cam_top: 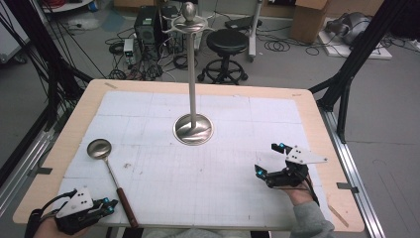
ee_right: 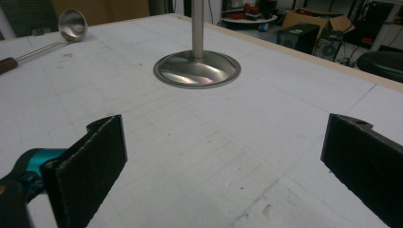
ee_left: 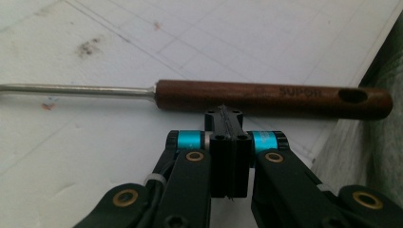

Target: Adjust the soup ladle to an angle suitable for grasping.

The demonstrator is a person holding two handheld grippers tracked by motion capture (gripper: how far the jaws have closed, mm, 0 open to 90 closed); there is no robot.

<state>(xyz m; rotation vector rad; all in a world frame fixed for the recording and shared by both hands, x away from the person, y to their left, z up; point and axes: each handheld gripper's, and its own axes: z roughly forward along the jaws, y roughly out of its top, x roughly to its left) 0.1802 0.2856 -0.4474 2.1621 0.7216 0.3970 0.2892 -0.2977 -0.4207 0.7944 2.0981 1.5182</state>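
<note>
My left gripper (ee_left: 223, 114) is pinched together, ladle (ee_left: 266, 99) handle lying crosswise just past its tips; right gripper (ee_right: 223, 156) is spread wide.

A wooden counter (cam_top: 317, 124) carries a white gridded mat (cam_top: 237, 163) that covers most of its top and leaves a bare wood border around it. The mat has small dark smudges (ee_left: 88, 46) and a faint reddish mark (ee_left: 47, 106). On the grey floor beyond the far edge stands a black round stool (cam_top: 227, 42). A black computer tower (cam_top: 146, 25) sits to its left among tangled cables (cam_top: 133, 69). More cable coils (cam_top: 277, 46) lie to the stool's right, near a cardboard box (cam_top: 308, 20). Black frame struts (cam_top: 356, 54) slant down at the counter's right, and others (cam_top: 49, 74) stand at its left.
</note>
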